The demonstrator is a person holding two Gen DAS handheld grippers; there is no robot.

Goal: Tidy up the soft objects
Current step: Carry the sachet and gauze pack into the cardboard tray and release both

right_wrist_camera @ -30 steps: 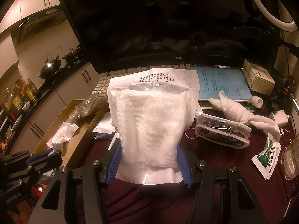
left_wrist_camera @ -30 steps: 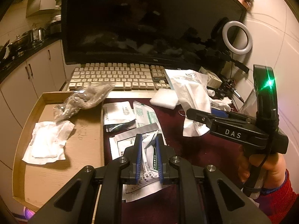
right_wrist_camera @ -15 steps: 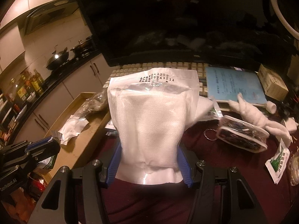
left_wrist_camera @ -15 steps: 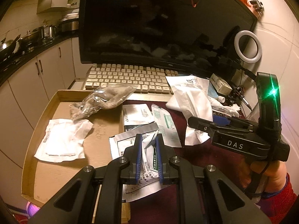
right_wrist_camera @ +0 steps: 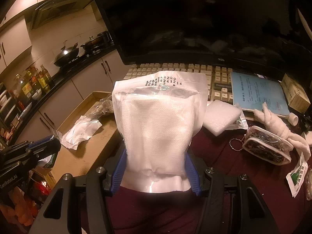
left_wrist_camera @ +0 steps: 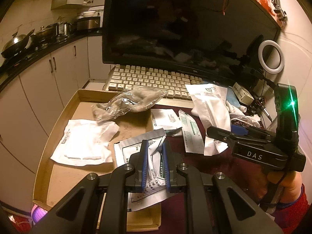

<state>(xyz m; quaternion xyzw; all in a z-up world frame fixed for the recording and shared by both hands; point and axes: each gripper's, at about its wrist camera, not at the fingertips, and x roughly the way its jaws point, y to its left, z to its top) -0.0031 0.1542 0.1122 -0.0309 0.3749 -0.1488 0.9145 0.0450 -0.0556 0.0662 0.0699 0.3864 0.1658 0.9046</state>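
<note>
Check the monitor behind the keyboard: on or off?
It looks off. The monitor screen is dark, showing only dim reflections, in both views above the keyboard.

Two pouches (left_wrist_camera: pixel 83 142) in the cardboard tray (left_wrist_camera: pixel 58 117), left of the keyboard (left_wrist_camera: pixel 152 80), monitor (left_wrist_camera: pixel 185 23) behind.

— What is showing behind the desk?

— A large dark monitor (left_wrist_camera: pixel 187 25) is filling the back, and a pale keyboard (left_wrist_camera: pixel 154 80) is lying in front of it on a dark red table top (right_wrist_camera: pixel 224 156). A ring light (left_wrist_camera: pixel 271 57) is glowing white against the pale wall (left_wrist_camera: pixel 292 29) on the right.

— And to the left?

— A kitchen is running along that side: pale cabinets (left_wrist_camera: pixel 58 72) are standing under a black counter (right_wrist_camera: pixel 64 72), pots (right_wrist_camera: pixel 66 55) are sitting on it, bottles (right_wrist_camera: pixel 37 80) are crowding its near end, and a range hood (right_wrist_camera: pixel 58 9) is hanging above under warm, dim light.
</note>
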